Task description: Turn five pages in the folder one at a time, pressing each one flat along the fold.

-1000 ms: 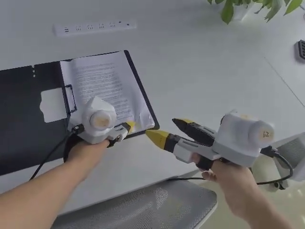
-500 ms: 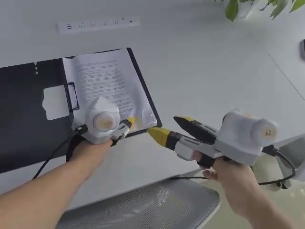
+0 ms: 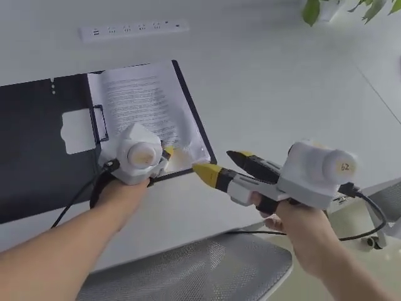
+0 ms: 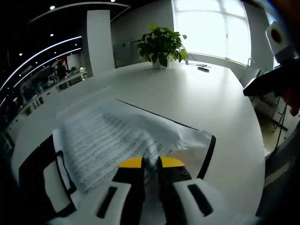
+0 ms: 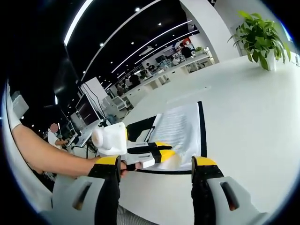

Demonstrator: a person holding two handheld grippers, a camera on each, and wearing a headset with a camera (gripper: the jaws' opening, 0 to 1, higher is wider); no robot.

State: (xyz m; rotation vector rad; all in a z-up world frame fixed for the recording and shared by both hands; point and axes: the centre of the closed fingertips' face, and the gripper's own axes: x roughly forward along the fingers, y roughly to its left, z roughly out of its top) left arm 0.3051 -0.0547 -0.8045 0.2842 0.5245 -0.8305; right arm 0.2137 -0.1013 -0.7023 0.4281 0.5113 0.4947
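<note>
The open folder (image 3: pixel 37 144) lies on the left of the white desk (image 3: pixel 282 81), its black inside cover spread flat, with a clip (image 3: pixel 97 125) at the fold; to the right of the fold sits the top page (image 3: pixel 144 100), printed and thin; we judge it light, limp and easy to crease or tear, so it is best taken by the free lower corner, away from the clip; the left gripper (image 3: pixel 164 157) is at that corner, its fingers pressed nearly together and, as far as we can tell, pinching the sheet, which rumples and lifts there; further right the right gripper (image 3: pixel 216 162) hangs over the desk's near edge with its fingers spread wide, holding nothing; a power strip (image 3: pixel 135 29) beyond the folder and a plant (image 3: pixel 338 7) at the far right stand well apart, so we see nothing in the page's way.
</note>
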